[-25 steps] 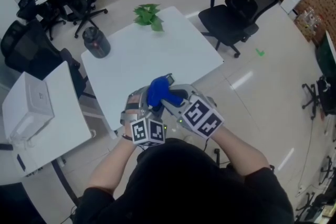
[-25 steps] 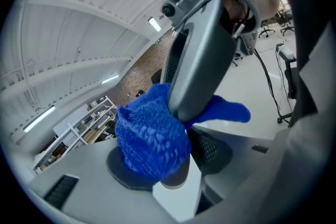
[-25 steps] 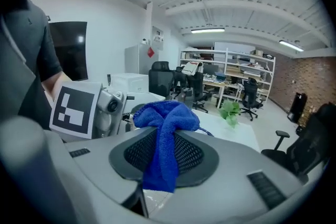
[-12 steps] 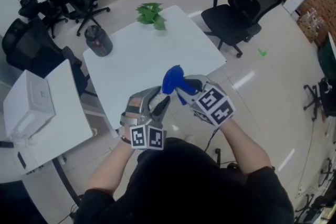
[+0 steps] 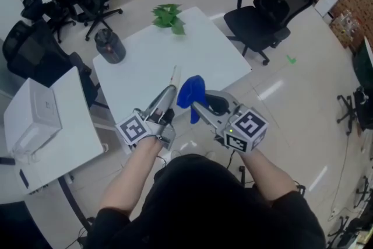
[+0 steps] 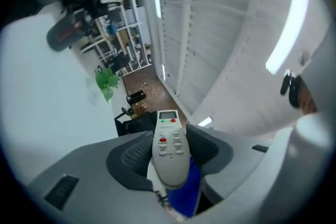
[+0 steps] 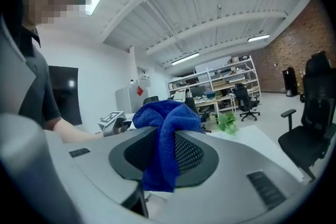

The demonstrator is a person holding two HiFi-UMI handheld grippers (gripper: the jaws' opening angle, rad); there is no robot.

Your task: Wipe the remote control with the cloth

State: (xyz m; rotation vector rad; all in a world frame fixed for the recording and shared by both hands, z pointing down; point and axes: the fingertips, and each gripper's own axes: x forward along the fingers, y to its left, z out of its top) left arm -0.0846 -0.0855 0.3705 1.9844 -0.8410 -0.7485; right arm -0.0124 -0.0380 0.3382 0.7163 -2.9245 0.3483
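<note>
Nearest to you, your left gripper [image 5: 168, 96] is clamped on the lower end of the remote control [image 6: 169, 147], with the jaws standing rather wide because the body fills them. Most of the remote sticks out in front of the jaws, buttons facing the camera. Your right gripper [image 5: 201, 107] is pinched narrowly on a fold of the blue cloth [image 7: 167, 118], and the rest of the cloth hangs loose over and below its jaws. The cloth is just to the right of the left gripper's tip, close to the remote; I cannot tell whether they touch.

I think the main danger is the short hold on the remote. If you push the cloth hard against the free end, it may turn in the pads or slip out, and both tools look to be in the air at the near edge of the white table [image 5: 192, 55], so it could fall to the floor. A strong pull could also draw the fold out of the right jaws. Rubbing over the buttons may press them.

Farther ahead and to the left of the left gripper, a dark round container [image 5: 108, 46] stands at the table's corner; what is inside I cannot tell. Beyond it is a green plant [image 5: 167, 16]; no pot of it shows.
</note>
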